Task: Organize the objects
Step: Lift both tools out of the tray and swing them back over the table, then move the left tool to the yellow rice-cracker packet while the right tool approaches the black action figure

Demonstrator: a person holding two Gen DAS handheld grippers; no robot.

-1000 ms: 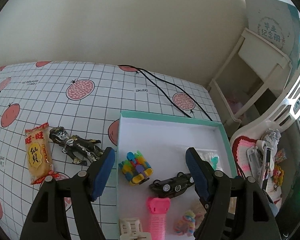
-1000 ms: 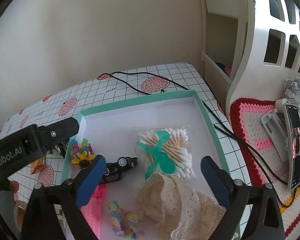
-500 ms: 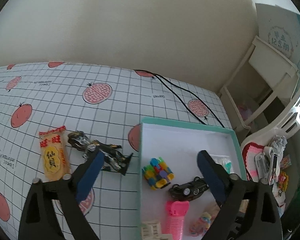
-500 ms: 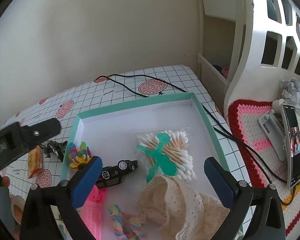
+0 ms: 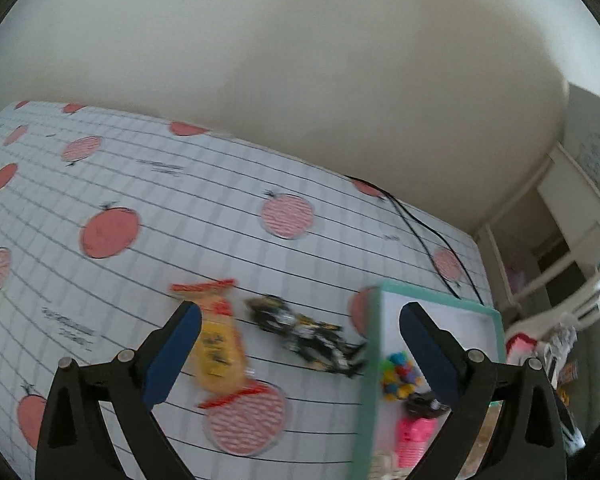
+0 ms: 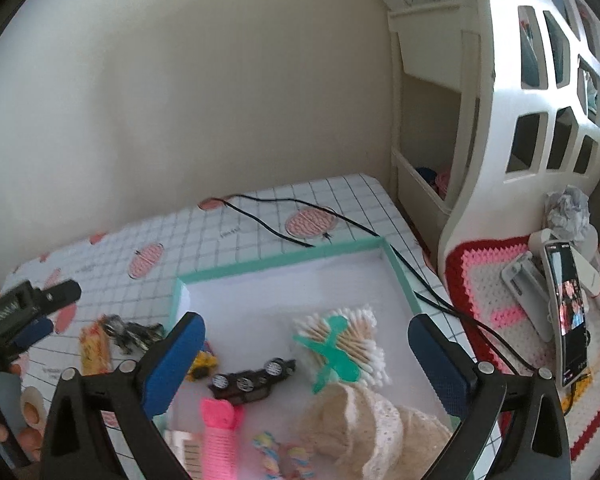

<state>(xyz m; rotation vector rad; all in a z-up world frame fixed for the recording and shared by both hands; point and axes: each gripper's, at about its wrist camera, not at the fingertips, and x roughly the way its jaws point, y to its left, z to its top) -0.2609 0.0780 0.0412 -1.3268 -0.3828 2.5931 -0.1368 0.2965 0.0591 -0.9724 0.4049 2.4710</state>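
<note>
One table (image 5: 148, 200), covered in a white grid cloth printed with red fruit, carries everything. On its right part sits one shallow box (image 6: 284, 268) with a teal rim and white floor. Inside the box lie one cream lace cloth (image 6: 364, 428), one bag of cotton swabs (image 6: 340, 340) with a teal shape on it, one pink ribbed toy (image 6: 220, 436), one black toy car (image 6: 252, 380) on its side, wheels toward the camera, long axis running left to right, one pastel twist (image 6: 284, 456), and one cluster of coloured beads (image 5: 400, 376) near the left wall.

Outside the box, on the cloth, are two things: one black and gold action figure (image 5: 304, 332) lying flat, its long axis running from upper left toward the box wall, feet nearest the rim; and just left of it one orange snack packet (image 5: 218, 344), long axis running away from the camera.

The left gripper (image 5: 300, 348) hangs above the figure and packet, jaws spread wide, holding nothing. The right gripper (image 6: 306, 364) hovers over the box, jaws likewise wide apart and empty.
</note>
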